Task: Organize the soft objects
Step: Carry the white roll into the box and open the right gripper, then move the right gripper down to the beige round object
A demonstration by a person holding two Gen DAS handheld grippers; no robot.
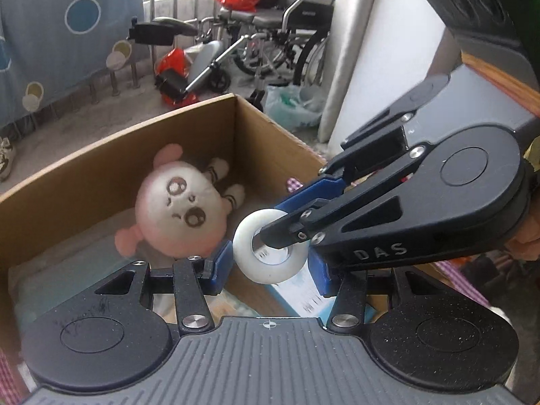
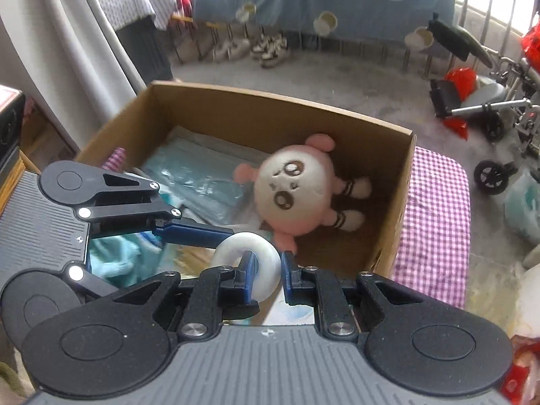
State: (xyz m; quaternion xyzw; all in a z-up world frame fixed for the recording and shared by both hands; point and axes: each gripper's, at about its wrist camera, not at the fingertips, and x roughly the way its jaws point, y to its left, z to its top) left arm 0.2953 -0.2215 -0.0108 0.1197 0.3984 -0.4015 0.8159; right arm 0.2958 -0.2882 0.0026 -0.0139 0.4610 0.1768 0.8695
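Up over the cardboard box (image 2: 236, 101), white ring (image 2: 266, 263) with the right gripper (image 2: 266, 270) pinching its rim, left gripper (image 1: 270, 263) spread wide around the ring, pink plush toy (image 2: 297, 189) lying inside the box.

Grey floor (image 2: 354, 77), folded wheelchair (image 1: 270, 37)

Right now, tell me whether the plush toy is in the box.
In: the plush toy lies on its side inside the cardboard box.

white ring (image 1: 270, 249), plush toy (image 1: 180, 212), cardboard box (image 1: 101, 175)
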